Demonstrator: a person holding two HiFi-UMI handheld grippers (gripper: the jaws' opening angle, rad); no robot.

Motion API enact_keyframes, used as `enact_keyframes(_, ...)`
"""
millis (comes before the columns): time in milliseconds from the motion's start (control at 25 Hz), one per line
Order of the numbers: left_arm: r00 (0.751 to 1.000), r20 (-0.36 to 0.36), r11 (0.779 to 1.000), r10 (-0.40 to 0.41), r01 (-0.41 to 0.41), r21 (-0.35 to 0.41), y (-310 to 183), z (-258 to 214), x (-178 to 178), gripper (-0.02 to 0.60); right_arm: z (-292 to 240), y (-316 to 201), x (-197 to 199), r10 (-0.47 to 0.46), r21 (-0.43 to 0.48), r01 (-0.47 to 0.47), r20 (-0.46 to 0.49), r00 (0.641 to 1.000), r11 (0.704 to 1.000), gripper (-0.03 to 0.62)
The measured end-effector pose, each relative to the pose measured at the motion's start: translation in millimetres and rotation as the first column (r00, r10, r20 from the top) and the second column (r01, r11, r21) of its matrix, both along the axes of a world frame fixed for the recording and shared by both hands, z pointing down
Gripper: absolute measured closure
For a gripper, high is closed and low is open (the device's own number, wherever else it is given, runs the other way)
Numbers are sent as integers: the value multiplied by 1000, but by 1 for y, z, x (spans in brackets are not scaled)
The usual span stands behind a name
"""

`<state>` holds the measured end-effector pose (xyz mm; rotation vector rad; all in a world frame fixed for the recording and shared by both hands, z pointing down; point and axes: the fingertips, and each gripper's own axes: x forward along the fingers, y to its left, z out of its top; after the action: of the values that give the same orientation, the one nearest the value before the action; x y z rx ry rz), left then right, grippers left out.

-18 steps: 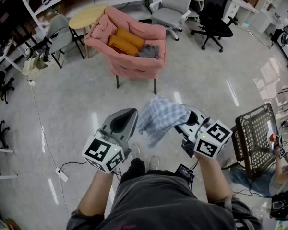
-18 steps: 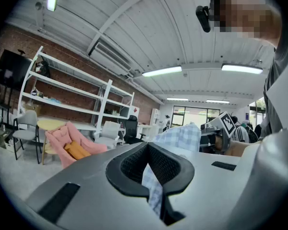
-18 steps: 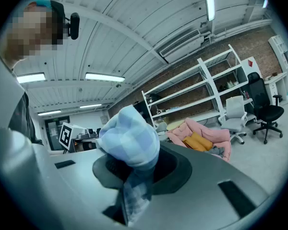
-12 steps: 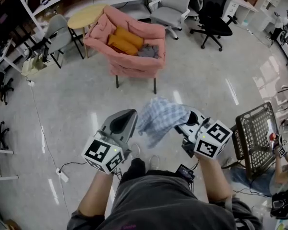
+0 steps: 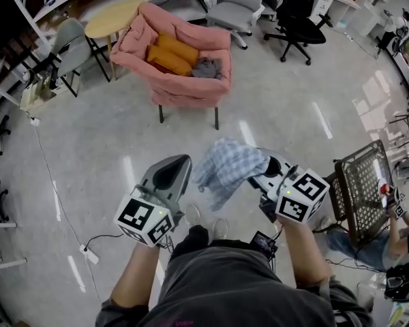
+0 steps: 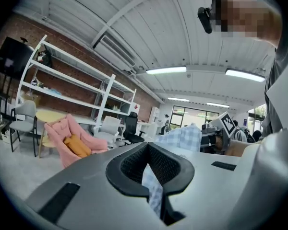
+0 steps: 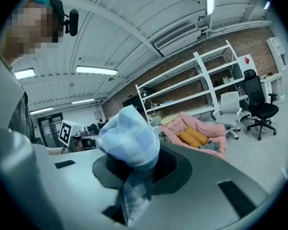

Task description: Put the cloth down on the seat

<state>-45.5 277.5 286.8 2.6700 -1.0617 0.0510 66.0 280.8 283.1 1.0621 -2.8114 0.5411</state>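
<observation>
Well ahead of both grippers, across open floor (image 5: 88, 148): pink armchair (image 5: 191, 92), seat turned toward them, the goal for the drop and judged not yet within reach. Between the grippers, slung like a hammock: checked blue cloth (image 5: 228, 169), carried high off the floor, probably to avoid dragging on the way over. On the seat, far beyond the jaws: orange cushions (image 5: 167, 52) and a grey bundle (image 5: 206, 67), leaving little bare room for a landing. Left gripper (image 5: 177, 163) clamped on a thin edge of the fabric; right gripper (image 5: 269, 170) clamped on a fat wad bulging over its pads. From the head view alone: the whole stretch to the chair and the sag between the two holds. From the gripper views alone: the bites themselves, narrow strip down the left slit, thick bunch filling the right.
</observation>
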Motion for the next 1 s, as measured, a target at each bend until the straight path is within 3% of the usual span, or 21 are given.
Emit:
enact_keyframes(360, 999, -23, 1000, 24, -24, 16, -59, -5, -48, 571, -3, -53, -32, 43, 69, -30, -191, 981, 997, 510)
enact_keyframes(720, 999, -12, 999, 42, -41, 32, -97, -9, -78, 571, -1, -97, -45, 104, 85, -87, -232, 967, 993, 509)
enact_keyframes(1000, 999, -3, 999, 50, -50, 17, -132, 1, -79, 571, 11, -132, -45, 113, 64, -100, -239, 965, 993, 509)
